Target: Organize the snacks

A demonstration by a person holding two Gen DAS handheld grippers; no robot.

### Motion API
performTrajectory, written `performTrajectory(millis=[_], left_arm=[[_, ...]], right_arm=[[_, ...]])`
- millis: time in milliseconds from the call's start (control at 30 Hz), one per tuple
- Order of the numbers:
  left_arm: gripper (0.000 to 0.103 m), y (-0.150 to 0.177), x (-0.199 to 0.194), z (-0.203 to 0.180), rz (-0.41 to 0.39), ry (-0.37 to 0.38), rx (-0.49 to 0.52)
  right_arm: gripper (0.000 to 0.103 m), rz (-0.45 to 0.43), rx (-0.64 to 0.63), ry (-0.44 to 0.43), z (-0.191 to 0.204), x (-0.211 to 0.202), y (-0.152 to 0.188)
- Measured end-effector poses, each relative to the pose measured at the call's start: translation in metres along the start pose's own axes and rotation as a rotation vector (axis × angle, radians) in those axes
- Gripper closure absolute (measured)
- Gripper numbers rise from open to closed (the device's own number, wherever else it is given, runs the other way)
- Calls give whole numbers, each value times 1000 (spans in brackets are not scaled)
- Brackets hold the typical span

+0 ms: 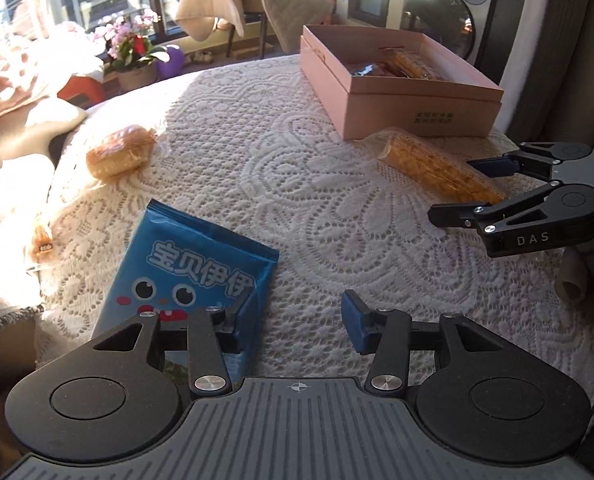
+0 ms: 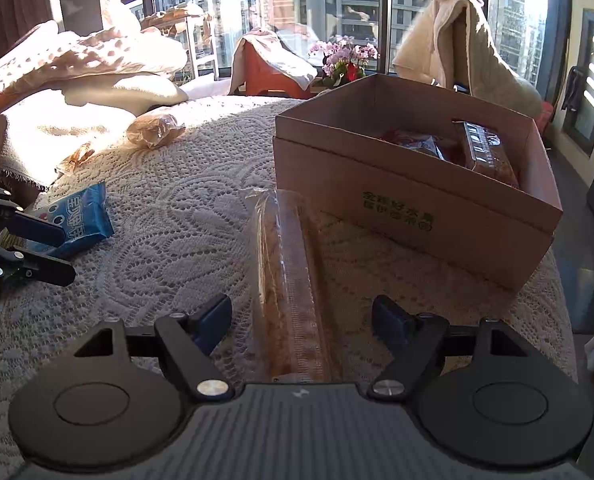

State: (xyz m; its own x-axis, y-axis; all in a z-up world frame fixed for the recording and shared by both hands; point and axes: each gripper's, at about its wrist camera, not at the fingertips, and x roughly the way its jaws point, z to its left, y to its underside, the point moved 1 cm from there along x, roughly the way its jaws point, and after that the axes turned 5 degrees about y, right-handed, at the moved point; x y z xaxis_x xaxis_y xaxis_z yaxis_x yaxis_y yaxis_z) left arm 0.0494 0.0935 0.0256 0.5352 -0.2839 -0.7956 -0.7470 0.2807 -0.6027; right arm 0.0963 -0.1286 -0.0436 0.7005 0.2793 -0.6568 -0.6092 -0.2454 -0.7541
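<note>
A pink cardboard box (image 1: 417, 108) stands at the far right of the lace-covered table and holds several wrapped snacks; it also shows in the right wrist view (image 2: 397, 208). A long clear-wrapped cracker pack (image 2: 289, 288) lies in front of the box, between the open fingers of my right gripper (image 2: 303, 320), apart from both pads. In the left wrist view the pack (image 1: 437, 168) lies with the right gripper (image 1: 463, 188) at its near end. My left gripper (image 1: 297, 316) is open, its left finger over the edge of a blue snack bag (image 1: 193, 272). A wrapped bun (image 1: 119, 154) lies far left.
The lace cloth (image 1: 297, 200) covers the table. Folded blankets and pillows (image 2: 77, 92) pile at the left edge. A small wrapped snack (image 1: 43, 240) lies by them. Flowers (image 2: 345, 60), a draped chair and windows stand behind. The table's edge drops off right of the box.
</note>
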Motion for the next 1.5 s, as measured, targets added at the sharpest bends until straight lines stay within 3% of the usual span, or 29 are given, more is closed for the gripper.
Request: performTrajectory(millis=[133,333,867,1167,1367,1500], left_arm=[[53,-2,-8,7,-23,-80,-4],[52,4,-10,34,39,-206,-15],[54,2,-5,39,15,-153,-74],[54,5,-10,31,40,-126,44],[56,4,-7,35,39,-62,16],[41,5,-2,25,53,-23,68]], right_arm=[[23,-5,-7,6,2,1,1],[22,-7,-9,8,3,0,1],[17,-8,-7,31,5,2,2],[14,-4,1,40,4,3,2],[13,-4,2,42,5,4,2],[13,-4,2,41,5,4,2]])
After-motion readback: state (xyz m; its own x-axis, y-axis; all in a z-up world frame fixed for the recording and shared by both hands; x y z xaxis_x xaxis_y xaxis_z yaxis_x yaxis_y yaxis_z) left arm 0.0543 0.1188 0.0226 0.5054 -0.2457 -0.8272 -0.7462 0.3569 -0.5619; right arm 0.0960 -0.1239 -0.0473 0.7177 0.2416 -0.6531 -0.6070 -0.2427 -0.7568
